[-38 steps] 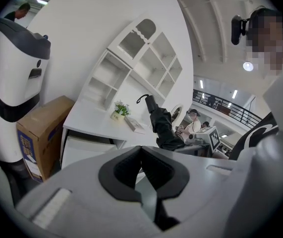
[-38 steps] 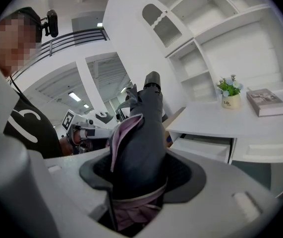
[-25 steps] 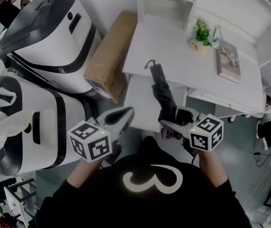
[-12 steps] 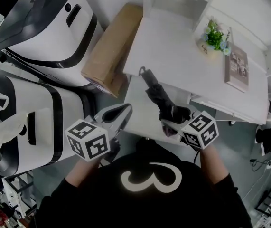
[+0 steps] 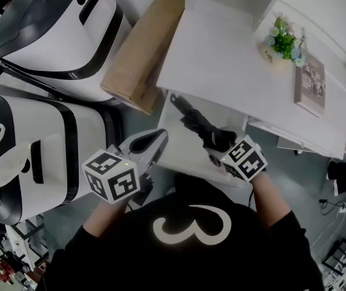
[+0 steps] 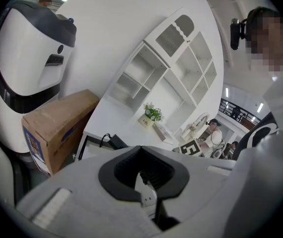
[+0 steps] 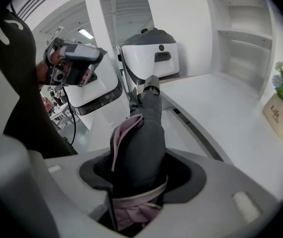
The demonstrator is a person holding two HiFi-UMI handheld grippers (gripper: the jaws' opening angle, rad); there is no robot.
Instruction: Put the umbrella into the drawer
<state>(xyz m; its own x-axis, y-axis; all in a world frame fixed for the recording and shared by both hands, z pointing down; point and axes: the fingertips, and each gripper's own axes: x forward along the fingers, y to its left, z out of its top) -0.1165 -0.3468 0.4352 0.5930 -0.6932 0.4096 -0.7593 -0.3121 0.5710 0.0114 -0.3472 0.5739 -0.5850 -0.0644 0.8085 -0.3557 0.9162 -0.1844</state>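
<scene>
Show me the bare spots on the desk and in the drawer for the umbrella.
Bare: the desk top between the cardboard box and the flower pot, and the floor of the open drawer beside the umbrella in the right gripper. Crowded: the desk's right end, with pot and book.

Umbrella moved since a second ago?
Yes: the umbrella, in the right tongs, came off the desk top toward the drawer below its front edge.
</scene>
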